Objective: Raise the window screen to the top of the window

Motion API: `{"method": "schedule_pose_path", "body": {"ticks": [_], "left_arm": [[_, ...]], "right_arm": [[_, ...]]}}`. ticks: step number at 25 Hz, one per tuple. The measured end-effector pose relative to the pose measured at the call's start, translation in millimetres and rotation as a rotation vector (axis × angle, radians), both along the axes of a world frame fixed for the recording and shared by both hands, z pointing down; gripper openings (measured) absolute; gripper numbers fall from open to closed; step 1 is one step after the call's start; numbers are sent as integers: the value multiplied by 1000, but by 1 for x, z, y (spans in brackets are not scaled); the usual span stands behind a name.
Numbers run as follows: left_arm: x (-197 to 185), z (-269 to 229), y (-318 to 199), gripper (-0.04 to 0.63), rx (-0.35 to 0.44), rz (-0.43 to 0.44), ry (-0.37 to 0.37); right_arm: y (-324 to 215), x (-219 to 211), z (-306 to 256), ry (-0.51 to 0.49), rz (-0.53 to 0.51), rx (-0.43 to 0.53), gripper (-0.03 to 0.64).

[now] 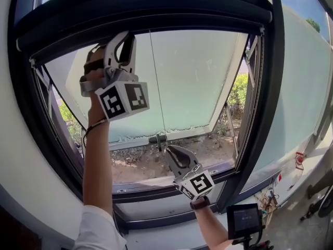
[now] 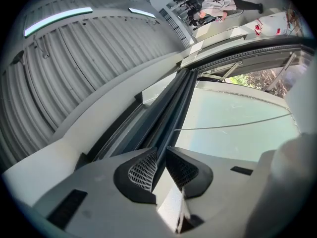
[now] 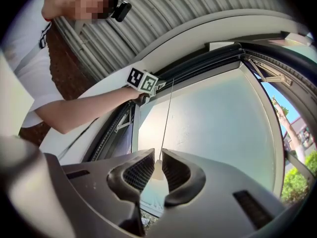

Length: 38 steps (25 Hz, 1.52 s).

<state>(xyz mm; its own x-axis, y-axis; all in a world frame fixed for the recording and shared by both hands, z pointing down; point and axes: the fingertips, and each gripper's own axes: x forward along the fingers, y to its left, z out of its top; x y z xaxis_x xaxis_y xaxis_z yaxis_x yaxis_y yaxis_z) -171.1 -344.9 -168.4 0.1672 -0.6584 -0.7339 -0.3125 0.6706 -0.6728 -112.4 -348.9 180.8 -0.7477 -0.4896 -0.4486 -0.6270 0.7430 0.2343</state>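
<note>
The screen's dark bottom bar [image 1: 156, 20] sits high in the window frame, close under the top. My left gripper [image 1: 126, 39] reaches up to it, and in the left gripper view the bar [image 2: 171, 113] runs straight into the narrow gap of the left gripper [image 2: 159, 155], which is shut on its edge. A thin pull cord [image 1: 155, 87] hangs down the middle of the window. My right gripper [image 1: 167, 151] is lower, near the sill. In its own view the right gripper [image 3: 157, 162] is shut on the cord's pale toggle [image 3: 157, 172], with the cord [image 3: 167, 113] rising from it.
The pale outer sash [image 1: 197, 77] is pushed outward, with dirt and shrubs [image 1: 239, 92] beyond. The dark window frame [image 1: 263, 113] surrounds both grippers. A small display on a stand [image 1: 243, 219] is at the lower right. People [image 2: 218, 4] stand far behind.
</note>
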Motion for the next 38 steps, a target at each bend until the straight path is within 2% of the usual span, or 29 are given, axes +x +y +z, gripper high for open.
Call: {"method": "schedule_pose_path", "body": {"ticks": [2,4,6,8,10,12,14,16,18,20,24,27,31,32,38], "left_arm": [[0,17,5,52,-1,25,28],[-2,40,13,40,-27,121,118],[-6,69,24,29,-78,278,253],[-10,111,31,29,-165,427,387],[-20,169,28,29,-283,530,542],[-34,234,22,29,-376,586,703],[-45,299,14,29,-452,596,853],[-52,360,7,29,-521,574,971],[-52,412,4,29,-581,544,1047],[-46,456,4,29,-630,524,1081],[-28,524,14,21,-744,494,1088],[-23,545,24,2,-785,510,1129],[-18,555,30,2,-825,515,1109],[-19,557,31,2,-833,514,1109],[-28,569,34,2,-857,507,1119]], "right_arm": [[12,9,-1,-64,-44,7,33],[26,25,-4,-149,-70,39,34],[38,46,-5,-255,-89,59,34],[49,65,-2,-358,-127,45,35],[58,77,4,-420,-165,32,36],[59,85,14,-472,-194,1,36],[47,84,36,-446,-168,-69,36],[28,70,69,-287,-55,-152,35],[9,55,103,-102,62,-242,37],[0,42,127,35,133,-288,35],[9,21,149,176,174,-237,35],[9,12,166,190,180,-285,35],[4,11,185,178,216,-349,32],[4,10,188,175,221,-358,7],[7,9,202,179,250,-386,3]]}}
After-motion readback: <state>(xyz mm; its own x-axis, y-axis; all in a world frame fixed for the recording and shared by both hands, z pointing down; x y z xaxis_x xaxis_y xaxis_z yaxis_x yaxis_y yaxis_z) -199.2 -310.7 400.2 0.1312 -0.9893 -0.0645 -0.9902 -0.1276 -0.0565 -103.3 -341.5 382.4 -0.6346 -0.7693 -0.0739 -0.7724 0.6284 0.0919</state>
